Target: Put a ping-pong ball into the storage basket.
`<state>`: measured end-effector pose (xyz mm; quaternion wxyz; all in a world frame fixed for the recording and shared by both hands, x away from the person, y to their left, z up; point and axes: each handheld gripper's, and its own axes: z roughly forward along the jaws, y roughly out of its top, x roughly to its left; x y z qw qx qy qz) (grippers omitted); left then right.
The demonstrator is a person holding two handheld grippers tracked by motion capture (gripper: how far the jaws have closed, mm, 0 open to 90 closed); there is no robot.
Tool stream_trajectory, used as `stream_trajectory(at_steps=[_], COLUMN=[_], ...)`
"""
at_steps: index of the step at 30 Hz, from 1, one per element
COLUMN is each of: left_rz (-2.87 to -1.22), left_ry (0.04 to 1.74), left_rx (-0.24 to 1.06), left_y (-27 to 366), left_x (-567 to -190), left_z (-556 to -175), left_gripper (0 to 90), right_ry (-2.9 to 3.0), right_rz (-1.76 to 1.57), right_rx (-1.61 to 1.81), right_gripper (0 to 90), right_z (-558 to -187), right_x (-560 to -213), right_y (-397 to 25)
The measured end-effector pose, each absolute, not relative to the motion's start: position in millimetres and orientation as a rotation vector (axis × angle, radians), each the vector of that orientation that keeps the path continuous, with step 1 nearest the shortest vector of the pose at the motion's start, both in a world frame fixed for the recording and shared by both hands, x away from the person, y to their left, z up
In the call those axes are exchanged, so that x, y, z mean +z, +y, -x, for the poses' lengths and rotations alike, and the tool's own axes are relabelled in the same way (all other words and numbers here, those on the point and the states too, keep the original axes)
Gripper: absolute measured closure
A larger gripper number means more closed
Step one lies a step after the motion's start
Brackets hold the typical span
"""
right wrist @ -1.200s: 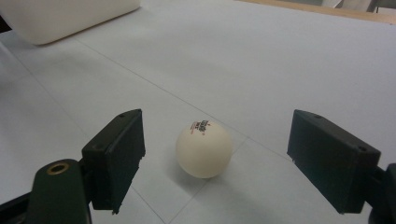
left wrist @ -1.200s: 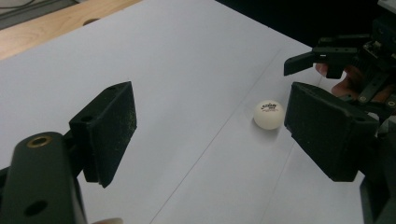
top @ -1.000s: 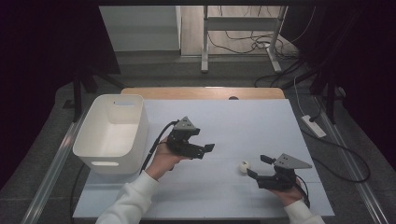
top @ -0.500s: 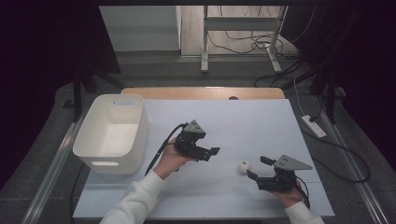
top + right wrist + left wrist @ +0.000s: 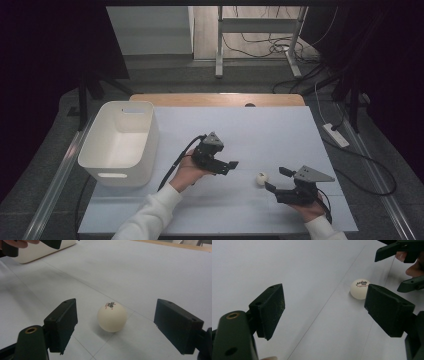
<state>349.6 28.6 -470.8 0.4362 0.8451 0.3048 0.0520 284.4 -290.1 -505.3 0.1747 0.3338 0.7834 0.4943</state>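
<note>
White plastic bin (image 5: 120, 142) is standing at the table's left; the left gripper (image 5: 227, 165) is hovering wide open beside it. Farther right, the white ball (image 5: 111, 316), bearing small red-and-black printing too blurred to read, is lying on the table (image 5: 260, 130) between the right gripper's (image 5: 275, 180) wide-spread jaws, untouched.

L hand-held gripper (image 5: 226, 165) – jaws wide apart, mid-table | R hand-held gripper (image 5: 276, 180) – jaws wide apart, low near front edge

ball (image 5: 112, 317) smooth matt white plastic w/ printed logo. gripper pads (image 5: 61, 325) black, rough grainy matt. table (image 5: 280, 125) covered w/ matt white paper, wood edge far. bin (image 5: 120, 142) smooth white plastic.
</note>
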Motion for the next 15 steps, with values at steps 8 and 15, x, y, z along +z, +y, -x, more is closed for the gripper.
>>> stream_trajectory(at_steps=[8,15], left_rz=[-2.114,-2.125], left_ry=[0.731,0.704], left_rx=[0.119,0.102], left_y=[22,15], left_x=[-479,-488], left_z=[-350,-352], left_gripper=[17.7,17.6], right_ry=[2.217,2.213], right_rz=[-0.951,-0.950], right_rx=[1.403,1.407], right_gripper=[18.8,18.8], right_z=[-284,-284], right_x=[-505,-504], right_y=[-291,-291])
